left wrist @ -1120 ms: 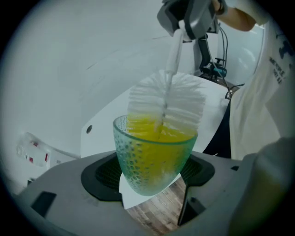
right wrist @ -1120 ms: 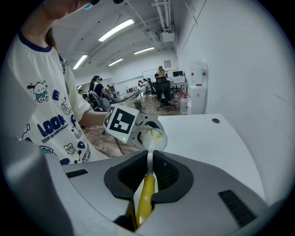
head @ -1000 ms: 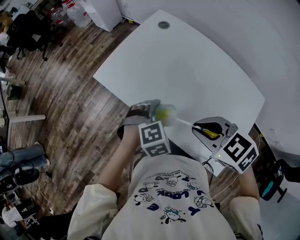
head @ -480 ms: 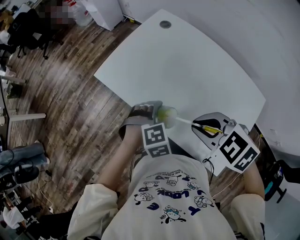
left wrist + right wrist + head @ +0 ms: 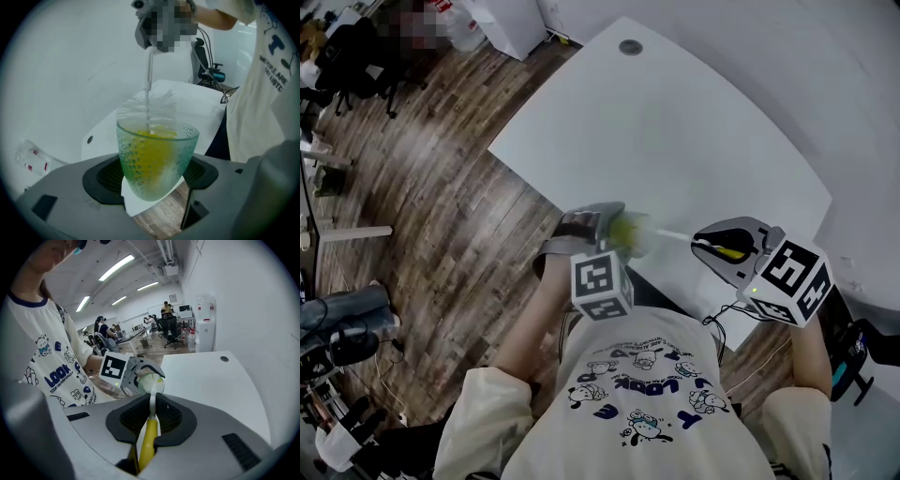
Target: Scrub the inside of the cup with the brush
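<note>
Sitting in the lower middle of the left hand-held gripper view, the cup (image 5: 157, 159), a green-tinted dimpled glass, is clamped by its lower body between the two dark pads of the left hand-held gripper (image 5: 152, 177). That hold leaves the rim and the whole mouth free for the tool. Into that mouth goes the brush (image 5: 147, 105): a yellow mass, seemingly its tip, shows through the glass well down inside, while a ring of white bristles fans out just above the rim, so the head looks only partly in. The thin white stem runs up the frame to the right hand-held gripper (image 5: 152, 411), whose jaws are closed on the brush where the stem meets the yellow handle. I judge that a grip so far back lets the head reach deep. In the head view both tools are held in the air near the person's chest at lower centre, the cup's mouth turned toward the brush, over the near edge of the white counter (image 5: 675, 131).
</note>
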A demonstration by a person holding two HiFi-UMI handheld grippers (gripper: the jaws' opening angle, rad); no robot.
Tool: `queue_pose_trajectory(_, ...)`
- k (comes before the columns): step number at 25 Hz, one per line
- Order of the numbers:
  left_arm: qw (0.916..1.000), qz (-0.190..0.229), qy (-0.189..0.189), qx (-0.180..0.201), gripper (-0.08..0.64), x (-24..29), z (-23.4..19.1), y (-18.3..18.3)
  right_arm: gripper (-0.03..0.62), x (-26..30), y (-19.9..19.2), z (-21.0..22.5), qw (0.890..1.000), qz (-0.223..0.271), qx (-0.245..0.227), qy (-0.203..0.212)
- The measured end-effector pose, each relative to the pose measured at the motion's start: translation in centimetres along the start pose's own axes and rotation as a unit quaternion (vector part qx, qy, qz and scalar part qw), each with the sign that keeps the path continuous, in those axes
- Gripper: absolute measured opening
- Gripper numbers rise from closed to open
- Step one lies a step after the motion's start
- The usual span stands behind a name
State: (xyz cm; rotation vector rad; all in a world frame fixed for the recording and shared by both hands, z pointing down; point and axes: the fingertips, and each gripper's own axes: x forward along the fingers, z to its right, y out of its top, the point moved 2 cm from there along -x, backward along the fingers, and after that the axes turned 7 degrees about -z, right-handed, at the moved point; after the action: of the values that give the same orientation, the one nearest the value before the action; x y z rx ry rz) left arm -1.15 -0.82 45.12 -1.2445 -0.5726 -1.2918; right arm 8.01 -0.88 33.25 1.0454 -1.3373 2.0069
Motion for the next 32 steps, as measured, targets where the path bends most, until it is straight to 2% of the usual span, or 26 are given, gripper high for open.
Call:
queue_pose_trajectory(9, 0.9984, 0.037, -0.019, -0.038, 0.373, -1.3, -0.7, 0.1, 0.044, -0.4, -1.0, 0.1, 0.998, 0.037, 0.052, 0.023)
queue_pose_trajectory(14, 0.9928, 0.073, -0.045, -0.083, 0.373, -2.3, -1.3, 0.4, 0.044, -0.7, -1.2, 0.1, 0.994, 0.061, 0.085, 0.039)
queue_pose_trajectory(21, 0.9853, 0.093, -0.07, -0.125, 0.373, -2.8, -1.7, 0.4, 0.044, -0.5, -1.7, -0.5, 0.991, 0.077, 0.101, 0.047)
queue_pose_trajectory(28, 0.9851, 0.077, -0.087, -0.127, 0.373, -2.7, -1.1, 0.2, 0.044, -0.8, -1.2, -2.2, 0.995, 0.061, 0.07, 0.022)
queue_pose_trajectory(32, 0.9881, 0.056, -0.087, -0.114, 0.373, -2.6, -0.7, 0.3, 0.046, -1.2, -0.4, -3.5, 0.999, 0.044, 0.023, 0.004)
